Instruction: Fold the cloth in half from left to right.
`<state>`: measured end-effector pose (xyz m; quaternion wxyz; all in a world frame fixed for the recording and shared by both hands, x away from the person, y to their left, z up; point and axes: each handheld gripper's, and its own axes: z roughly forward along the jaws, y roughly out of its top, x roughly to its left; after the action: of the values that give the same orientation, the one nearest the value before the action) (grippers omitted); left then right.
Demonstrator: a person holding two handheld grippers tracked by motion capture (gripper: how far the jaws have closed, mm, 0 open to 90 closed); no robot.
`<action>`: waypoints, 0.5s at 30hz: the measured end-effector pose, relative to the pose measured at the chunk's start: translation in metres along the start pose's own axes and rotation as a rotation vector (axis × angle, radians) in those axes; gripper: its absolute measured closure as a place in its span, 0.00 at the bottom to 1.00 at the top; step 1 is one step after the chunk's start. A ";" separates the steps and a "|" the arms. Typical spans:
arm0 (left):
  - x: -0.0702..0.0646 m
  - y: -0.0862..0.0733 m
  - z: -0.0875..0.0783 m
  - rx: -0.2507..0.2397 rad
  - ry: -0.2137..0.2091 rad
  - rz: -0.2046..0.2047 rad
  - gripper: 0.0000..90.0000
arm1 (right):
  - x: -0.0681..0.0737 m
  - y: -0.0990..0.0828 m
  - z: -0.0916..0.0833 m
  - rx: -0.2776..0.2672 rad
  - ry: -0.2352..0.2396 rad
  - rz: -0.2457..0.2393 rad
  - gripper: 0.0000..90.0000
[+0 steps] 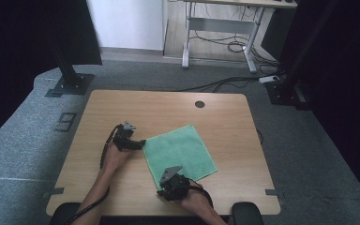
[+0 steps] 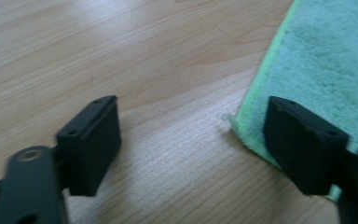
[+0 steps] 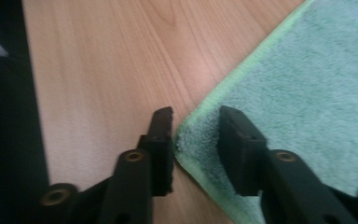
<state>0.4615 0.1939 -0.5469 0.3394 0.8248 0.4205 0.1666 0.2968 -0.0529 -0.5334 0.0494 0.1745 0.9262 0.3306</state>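
1. Nearest to me, at the bottom of the high view, my two forearms come in over the front edge of a light wooden desk (image 1: 122,105).
2. My right gripper (image 1: 168,182) sits at the near corner of a green cloth (image 1: 180,150). In the right gripper view its jaws straddle that corner (image 3: 191,135), one on bare wood and one over the cloth. They stand narrowly apart and I see a gap on each side of the corner, so the pads are not pressing on the fabric.
3. My left gripper (image 1: 142,143) is a little farther up the desk, at the cloth's left corner. In the left gripper view its jaws stand wide apart, with the corner (image 2: 242,123) between them: one jaw is over bare wood, the other sits over the cloth's edge. Nothing is clamped.
4. The cloth lies flat and spread out near the middle of the desk, turned like a diamond, with a paler green hem (image 3: 242,70) along its edge.
5. Farther on, a small dark round hole (image 1: 199,104) sits near the desk's far edge.
6. Beyond the desk is grey carpet (image 1: 309,140), the legs of a white desk frame (image 1: 220,28), and black cables (image 1: 225,44) on the floor.
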 end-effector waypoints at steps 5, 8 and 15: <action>-0.005 0.000 -0.001 -0.021 -0.023 0.017 0.41 | -0.001 -0.001 0.000 -0.007 -0.015 0.009 0.86; -0.008 0.000 -0.002 -0.028 -0.039 0.028 0.54 | -0.005 -0.002 0.000 -0.014 -0.013 0.027 0.92; -0.014 0.000 -0.001 -0.037 -0.111 0.034 0.90 | -0.008 -0.003 0.000 -0.023 0.002 0.048 0.94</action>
<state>0.4525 0.1827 -0.5460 0.3743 0.8335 0.3837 0.1341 0.3031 -0.0583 -0.5355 0.0426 0.1960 0.9179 0.3425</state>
